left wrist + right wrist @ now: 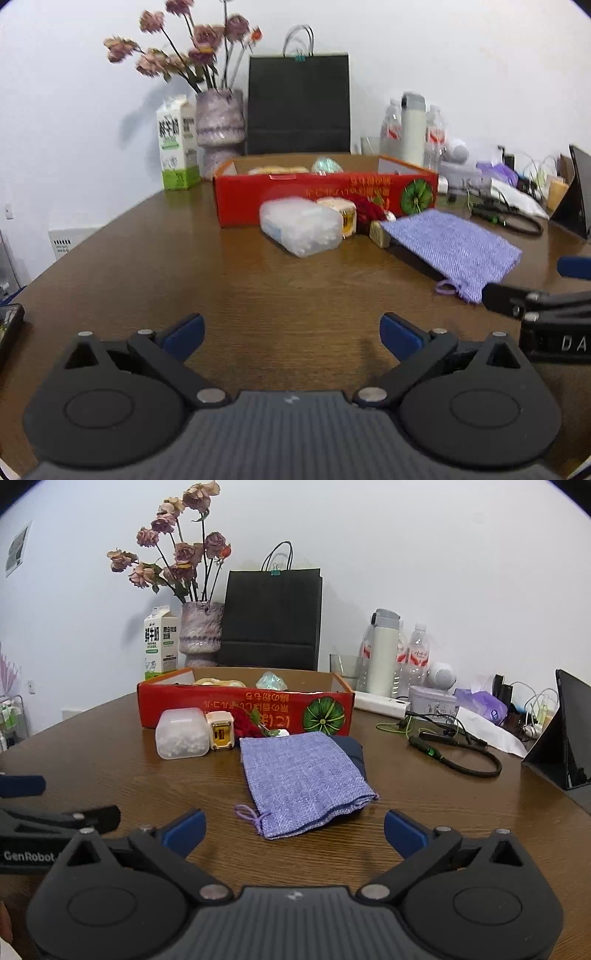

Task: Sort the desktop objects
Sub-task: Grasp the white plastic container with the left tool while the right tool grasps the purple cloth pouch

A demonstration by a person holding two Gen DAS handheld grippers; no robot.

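Note:
A purple woven pouch (301, 775) with a drawstring lies flat on the brown table, on top of a dark blue cloth (351, 751). My right gripper (293, 832) hovers just short of its near edge, open, nothing between the blue pads. Behind the pouch stand a clear plastic box of white bits (181, 734), a small yellow-and-white cube (221, 731) and a red flower (247, 722), all in front of a red cardboard box (243, 710). My left gripper (291, 336) is open over bare table, left of the pouch (452, 249).
Along the back wall stand a milk carton (159, 646), a vase of dried roses (199, 635), a black paper bag (271, 618), bottles and a white flask (384, 653). Cables (456, 751), a tissue tin and a dark tablet stand (570, 734) crowd the right side.

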